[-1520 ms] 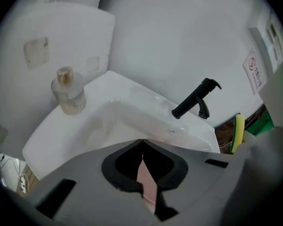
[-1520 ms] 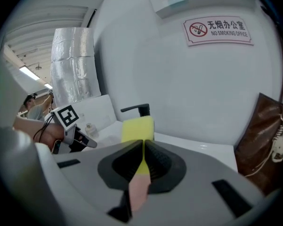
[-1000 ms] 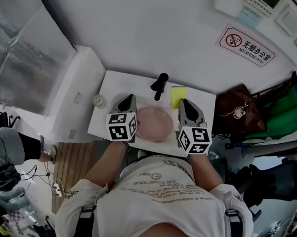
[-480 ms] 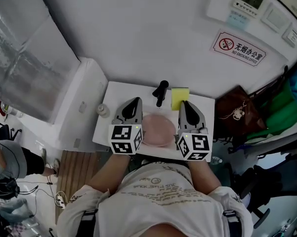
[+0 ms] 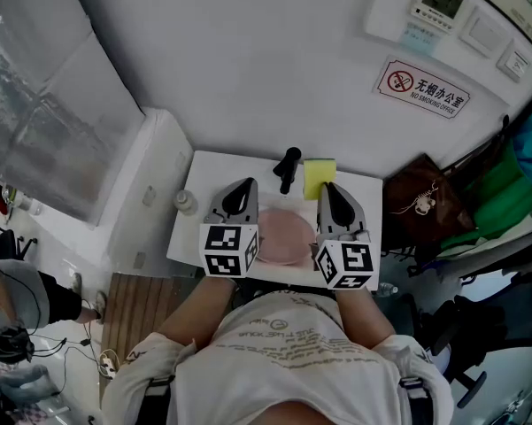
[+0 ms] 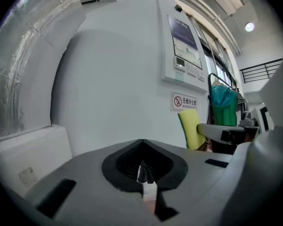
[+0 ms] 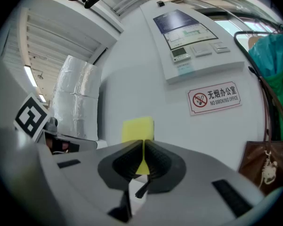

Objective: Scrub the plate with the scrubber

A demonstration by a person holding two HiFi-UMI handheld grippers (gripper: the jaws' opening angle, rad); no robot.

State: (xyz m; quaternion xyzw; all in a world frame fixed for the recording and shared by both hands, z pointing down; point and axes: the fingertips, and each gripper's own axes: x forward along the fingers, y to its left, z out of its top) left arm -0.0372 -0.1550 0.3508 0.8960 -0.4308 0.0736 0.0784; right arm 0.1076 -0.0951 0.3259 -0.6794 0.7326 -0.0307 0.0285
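A pink plate (image 5: 283, 235) lies on a small white table (image 5: 211, 168), between my two grippers. The yellow scrubber (image 5: 319, 176) stands upright at the table's back edge by the wall, also seen in the left gripper view (image 6: 192, 128) and dead ahead in the right gripper view (image 7: 137, 130). My left gripper (image 5: 244, 187) hovers over the plate's left side, jaws shut and empty (image 6: 141, 142). My right gripper (image 5: 327, 189) hovers over the plate's right side, just short of the scrubber, its jaws (image 7: 143, 143) closed together with nothing in them.
A black handled tool (image 5: 288, 167) lies at the back of the table, left of the scrubber. A small bottle (image 5: 186, 201) stands at the table's left edge. A brown bag (image 5: 423, 204) hangs to the right; a white box (image 5: 155, 153) adjoins on the left.
The head view has pulled back, so the table looks smaller. Both grippers have drawn slightly closer to the plate's sides and stay shut.
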